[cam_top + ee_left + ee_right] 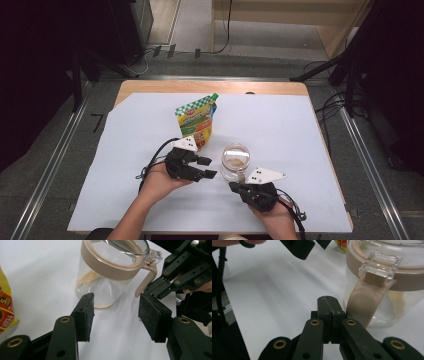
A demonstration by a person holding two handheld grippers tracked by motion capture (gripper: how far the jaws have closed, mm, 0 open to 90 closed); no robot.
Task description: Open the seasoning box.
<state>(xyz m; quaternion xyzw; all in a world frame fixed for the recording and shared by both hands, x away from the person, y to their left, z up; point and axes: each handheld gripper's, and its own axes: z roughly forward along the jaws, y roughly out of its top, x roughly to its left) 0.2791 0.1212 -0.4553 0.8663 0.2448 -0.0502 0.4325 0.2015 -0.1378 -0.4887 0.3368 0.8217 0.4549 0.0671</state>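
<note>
The clear plastic jar with a tan rim, tan handle and clear hinged lid (235, 161) stands upright on the pale blue sheet covering the surface (300, 150), a little right of the frame's middle in the high view. Above and to its left stands the yellow, green and orange spouted refill pouch (196, 122), apart from the jar, its green cap at the top.

Judging by how things lie, the work looks to be early: the jar holds only a thin layer of pale yellow powder at the bottom, and the pouch is not held by either gripper. The left gripper (115, 312) has its jaws apart with nothing between them, aimed at the lower part of the jar. The right gripper (329, 305) has its jaws pressed together on nothing, just beside the tan handle. Filling the jar from the pouch seems still to come.

I cannot tell whether the lid is latched or merely resting; in the left gripper view it looks slightly lifted. Whether the pouch cap is sealed is too small to judge. The pouch's print is unreadable, and the left gripper view cuts the pouch off at its left edge.
</note>
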